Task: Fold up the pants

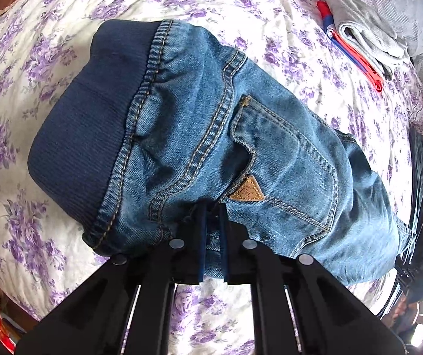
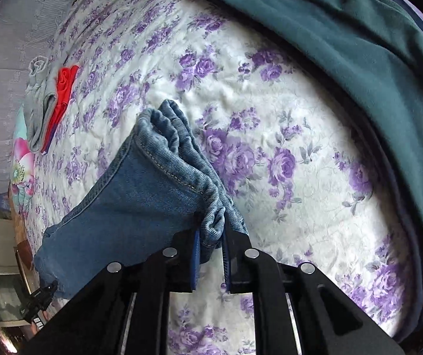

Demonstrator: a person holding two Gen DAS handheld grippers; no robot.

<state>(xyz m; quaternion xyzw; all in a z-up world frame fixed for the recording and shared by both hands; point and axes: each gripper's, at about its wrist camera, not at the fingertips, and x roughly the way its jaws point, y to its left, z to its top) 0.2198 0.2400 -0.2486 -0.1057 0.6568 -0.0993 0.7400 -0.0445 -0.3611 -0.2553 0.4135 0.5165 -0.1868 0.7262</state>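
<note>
A pair of blue denim jeans (image 1: pixel 241 136) with a dark ribbed waistband (image 1: pixel 87 124) and a tan triangular patch (image 1: pixel 248 191) hangs above a floral bedspread (image 1: pixel 34 59). My left gripper (image 1: pixel 211 210) is shut on the denim near the seat, below the back pocket. In the right wrist view the leg ends (image 2: pixel 164 159) with their stitched hems are bunched together. My right gripper (image 2: pixel 210 236) is shut on the hems. The jeans stretch between the two grippers, lifted off the bed.
A stack of folded clothes, grey on red and blue (image 1: pixel 365 35), lies at the far side of the bed and also shows in the right wrist view (image 2: pixel 48 106). A teal blanket (image 2: pixel 344 44) is heaped along the bed's right side. The white bedspread with purple flowers (image 2: pixel 270 118) lies below.
</note>
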